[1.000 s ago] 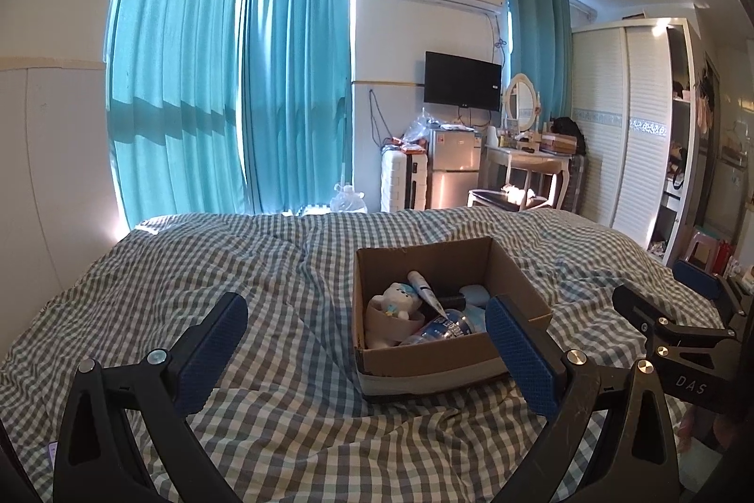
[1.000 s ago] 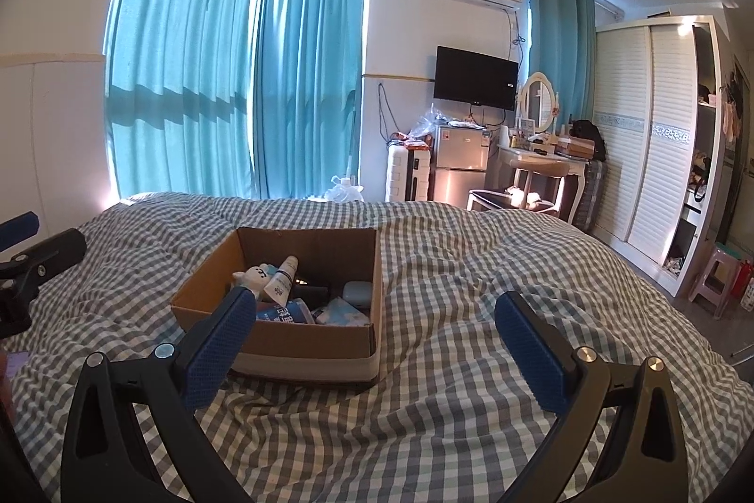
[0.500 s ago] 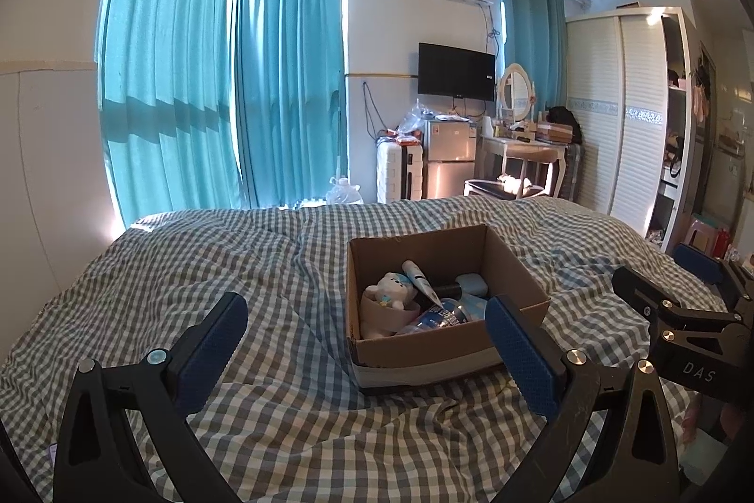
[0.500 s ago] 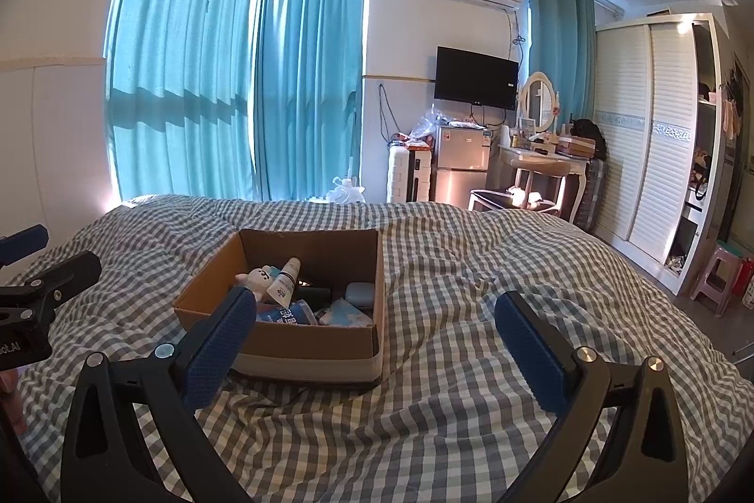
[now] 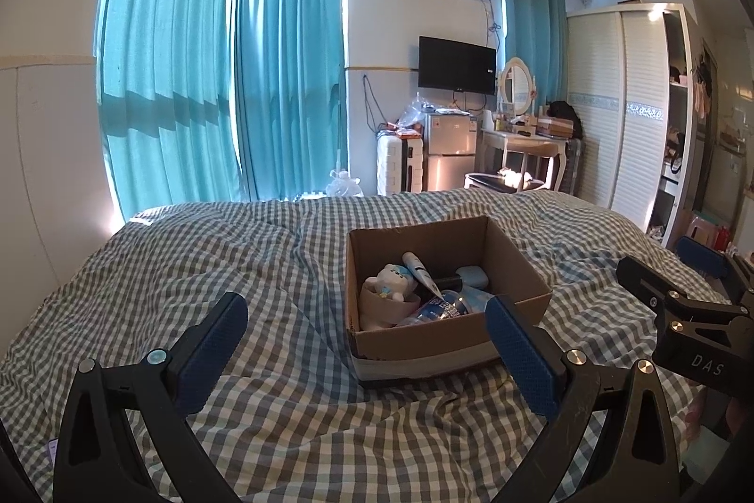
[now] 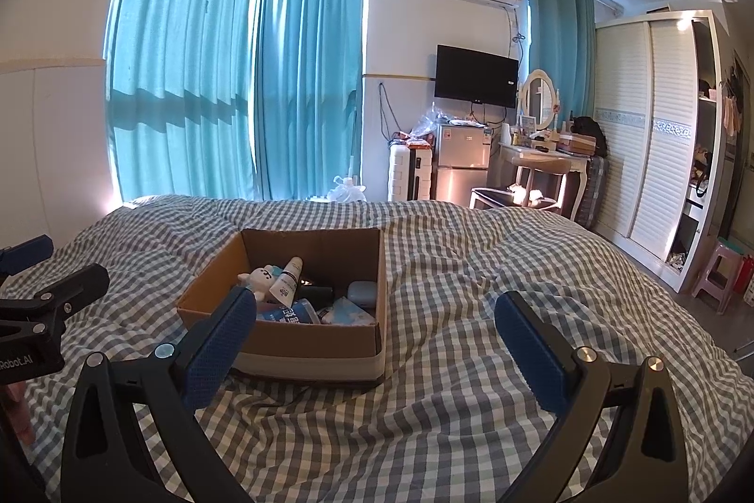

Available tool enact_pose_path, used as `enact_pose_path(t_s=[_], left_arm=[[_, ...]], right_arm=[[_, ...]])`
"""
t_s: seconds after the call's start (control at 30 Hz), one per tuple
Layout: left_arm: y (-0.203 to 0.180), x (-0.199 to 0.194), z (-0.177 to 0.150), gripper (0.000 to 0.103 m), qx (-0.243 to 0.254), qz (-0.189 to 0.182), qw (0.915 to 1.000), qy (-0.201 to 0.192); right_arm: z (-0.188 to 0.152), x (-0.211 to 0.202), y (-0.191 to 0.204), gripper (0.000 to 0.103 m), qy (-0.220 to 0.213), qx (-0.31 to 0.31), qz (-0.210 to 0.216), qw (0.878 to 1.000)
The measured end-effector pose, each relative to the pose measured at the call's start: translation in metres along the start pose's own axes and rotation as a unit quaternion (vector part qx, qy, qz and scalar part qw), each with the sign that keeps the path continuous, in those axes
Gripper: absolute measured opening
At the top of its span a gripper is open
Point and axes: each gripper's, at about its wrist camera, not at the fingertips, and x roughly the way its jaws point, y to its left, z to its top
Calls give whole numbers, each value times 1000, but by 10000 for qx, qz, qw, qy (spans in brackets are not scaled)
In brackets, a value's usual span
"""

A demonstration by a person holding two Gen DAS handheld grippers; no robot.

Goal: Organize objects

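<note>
An open cardboard box (image 5: 528, 267) (image 6: 330, 335) sits on the checked bed cover. Inside lie a small white plush toy (image 5: 389, 281) (image 6: 261, 274), a white tube (image 5: 422, 269) (image 6: 287, 284), a plastic bottle with a blue label (image 5: 443, 307) (image 6: 290, 312), a pale blue case (image 5: 473, 277) (image 6: 362, 293) and a dark item. My left gripper (image 5: 365, 347) is open and empty, just short of the box's near side. My right gripper (image 6: 377, 347) is open and empty, its left finger in front of the box's near left corner. Each gripper shows at the edge of the other's view.
The grey-and-white checked cover (image 5: 212, 267) (image 6: 495, 267) spreads rumpled around the box. Beyond the bed stand teal curtains (image 5: 282, 78), a suitcase (image 5: 393, 166), a small fridge (image 5: 450, 154), a dressing table (image 5: 523, 144) and a white wardrobe (image 5: 622, 111). A pink stool (image 6: 718, 272) stands at right.
Both grippers have drawn back and risen slightly; the box sits a little farther off in both views. Both stay open and empty. Nothing in the box has moved.
</note>
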Motion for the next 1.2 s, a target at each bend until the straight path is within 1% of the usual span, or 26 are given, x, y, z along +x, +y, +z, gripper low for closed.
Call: enact_pose_path(t_s=[0.2, 0.57, 1.2], left_arm=[[0, 3, -1, 103, -23, -70, 9999, 117], [3, -2, -2, 103, -60, 135, 9999, -32], [3, -1, -3, 103, -26, 126, 9999, -9]], right_arm=[[1, -3, 1, 102, -60, -32, 15, 10000], [-1, -1, 2, 102, -14, -43, 38, 10000], [-3, 2, 2, 102, 31, -52, 46, 10000]])
